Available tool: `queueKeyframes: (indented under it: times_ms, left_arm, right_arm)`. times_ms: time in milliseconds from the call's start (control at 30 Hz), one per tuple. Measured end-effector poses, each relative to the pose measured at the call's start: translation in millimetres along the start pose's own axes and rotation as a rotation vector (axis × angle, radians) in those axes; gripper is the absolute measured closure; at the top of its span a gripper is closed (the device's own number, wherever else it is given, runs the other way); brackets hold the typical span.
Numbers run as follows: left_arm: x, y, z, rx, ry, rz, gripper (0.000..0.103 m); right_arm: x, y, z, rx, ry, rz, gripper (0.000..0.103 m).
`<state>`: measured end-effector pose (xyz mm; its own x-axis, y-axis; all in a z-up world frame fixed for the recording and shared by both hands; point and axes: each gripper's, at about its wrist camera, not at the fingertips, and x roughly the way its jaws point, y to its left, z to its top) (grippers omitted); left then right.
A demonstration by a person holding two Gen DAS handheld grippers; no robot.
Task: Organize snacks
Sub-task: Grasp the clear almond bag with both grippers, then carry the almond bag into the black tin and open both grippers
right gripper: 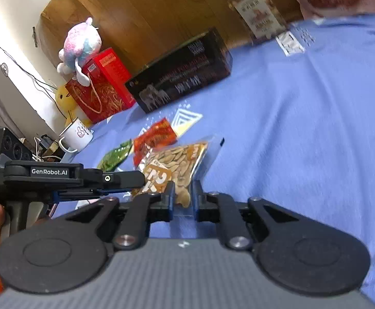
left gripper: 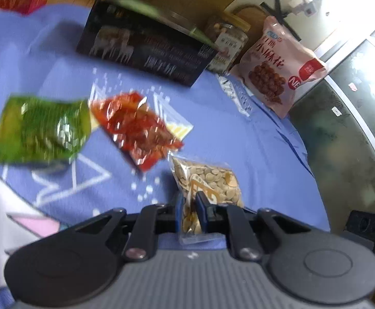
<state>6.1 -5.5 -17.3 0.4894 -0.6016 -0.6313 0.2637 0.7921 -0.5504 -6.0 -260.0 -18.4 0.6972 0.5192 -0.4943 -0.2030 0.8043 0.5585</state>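
A clear packet of pale seeds [left gripper: 208,180] lies on the blue cloth [left gripper: 252,141]. My left gripper [left gripper: 190,204] is shut on its near end, blue pads pressing both sides. In the right wrist view the same seed packet [right gripper: 177,157] is tilted up off the cloth [right gripper: 303,128], and my right gripper [right gripper: 183,195] is shut on its lower edge. The left gripper [right gripper: 141,177] comes in from the left and pinches the packet's other corner. Behind it lie a red snack packet [left gripper: 136,128] and a green one [left gripper: 40,131].
A black box [left gripper: 146,49], a snack jar [left gripper: 226,43] and a pink snack bag [left gripper: 277,64] stand along the far edge. A red gift box [right gripper: 102,87], plush toy [right gripper: 82,43] and white mug [right gripper: 76,134] sit far left. The cloth's right edge drops to dark floor [left gripper: 342,128].
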Motion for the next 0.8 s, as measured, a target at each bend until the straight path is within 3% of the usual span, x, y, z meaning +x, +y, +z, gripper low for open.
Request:
queueKeyframes:
  times_ms: [200, 433, 633, 800]
  left_arm:
    - [-22.5, -4.5, 36.6, 0.021, -0.102, -0.039, 0.091]
    - [-34.3, -3.5, 126.5, 0.079, -0.259, -0.011, 0.091]
    - [6.3, 31.7, 196.5, 0.033, -0.272, 0.084, 0.089]
    - [41.2, 48.0, 211.0, 0.076, -0.24, 0.274, 0.079]
  right_arm:
    - [2.6, 12.8, 30.0, -0.004, -0.083, 0.046, 0.088]
    - [38.9, 49.3, 112.5, -0.103, -0.182, 0.084, 0.088]
    - [116.6, 49.8, 177.5, -0.127, -0.152, 0.064, 0.088]
    - [171.0, 48.0, 188.8, -0.179, -0.089, -0.006, 0.087]
